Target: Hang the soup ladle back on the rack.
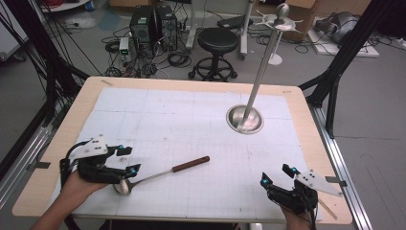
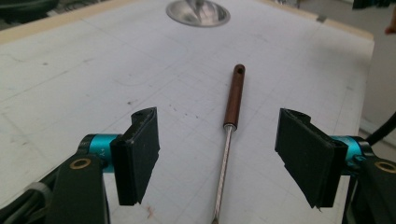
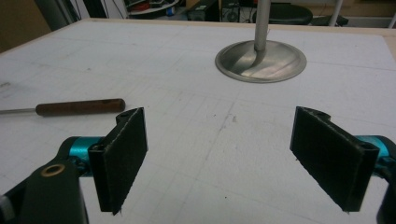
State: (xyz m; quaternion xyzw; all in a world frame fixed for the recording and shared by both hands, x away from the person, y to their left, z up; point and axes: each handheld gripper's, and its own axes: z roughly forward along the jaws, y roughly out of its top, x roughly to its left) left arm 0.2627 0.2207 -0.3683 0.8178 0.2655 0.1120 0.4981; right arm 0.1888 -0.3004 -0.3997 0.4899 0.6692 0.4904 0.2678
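A: Which step is this, would you say?

B: The approach to the pick-up, I'd judge. The left gripper hangs over the bowl end of the ladle, jaws spread wide, with nothing pressed between the pads. In the left gripper view the thin steel shaft runs up between the 2 jaws, but neither pad touches it.

A: And the right gripper?

B: Parked near the table's front right corner, jaws equally wide and bare, well apart from the ladle.

A: Where exactly does the ladle lie?

B: Flat on the white gridded mat, front left of centre. Its bowl points toward the person, and the handle angles away toward the metal stand at the far right.

A: What does the next move call for?

B: Probably lowering the left jaws so the shaft sits squarely between the pads, then closing. The shaft is slim and round, so I'd guess it could roll or slip if gripped off-centre.

A: How does it look?

B: A polished silver bowl, a narrow shiny shaft and a dark reddish-brown handle with a small hole at its tip, likely for hanging on the stand's hooks.
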